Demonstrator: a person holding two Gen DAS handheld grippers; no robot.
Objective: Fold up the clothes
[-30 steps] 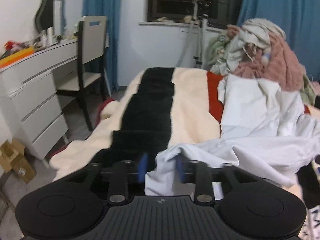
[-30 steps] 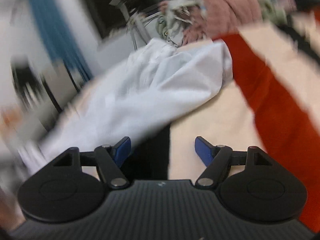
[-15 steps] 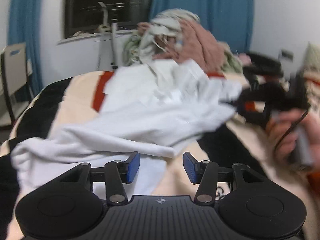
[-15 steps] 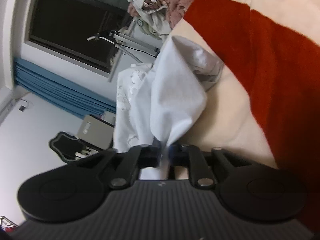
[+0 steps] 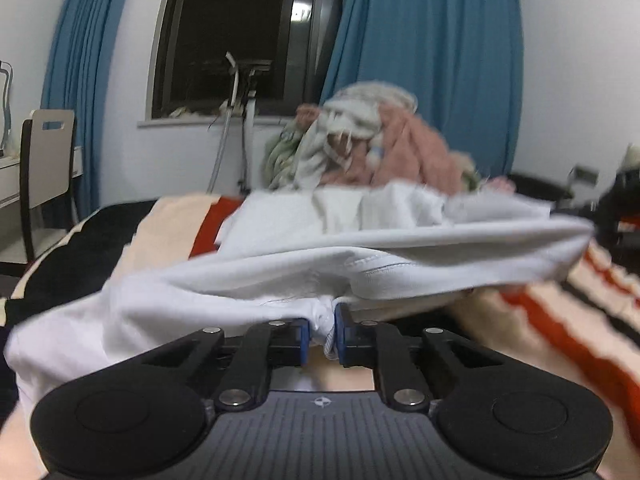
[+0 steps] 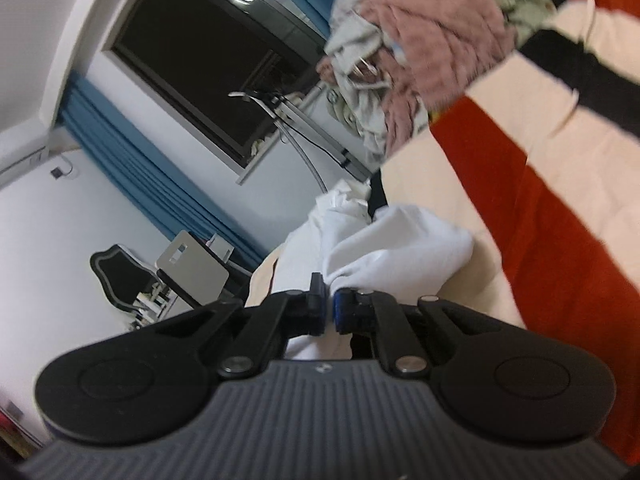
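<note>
A white garment (image 5: 280, 280) lay stretched across a bed covered by a blanket (image 5: 172, 224) striped in cream, red and black. The left gripper (image 5: 322, 330) was closing its blue-padded jaws on a bunched fold of the garment's near edge, with the cloth pinched between the pads. From there the fabric ran as a long, slightly lifted band toward the right side of the bed, where the other gripper appeared as a dark blur.

In the right wrist view, tilted steeply, the right gripper (image 6: 327, 308) was clenched on a corner of the same white garment (image 6: 400, 244), which ballooned just beyond its fingertips above the cream stripe of the blanket (image 6: 540, 200).

At the far edge of the bed sat a heap of clothes (image 5: 372, 148), pink, grey and pale green. Behind it were blue curtains (image 5: 432, 72), a dark window (image 5: 228, 32) and, at the left, a chair (image 5: 46, 160).
</note>
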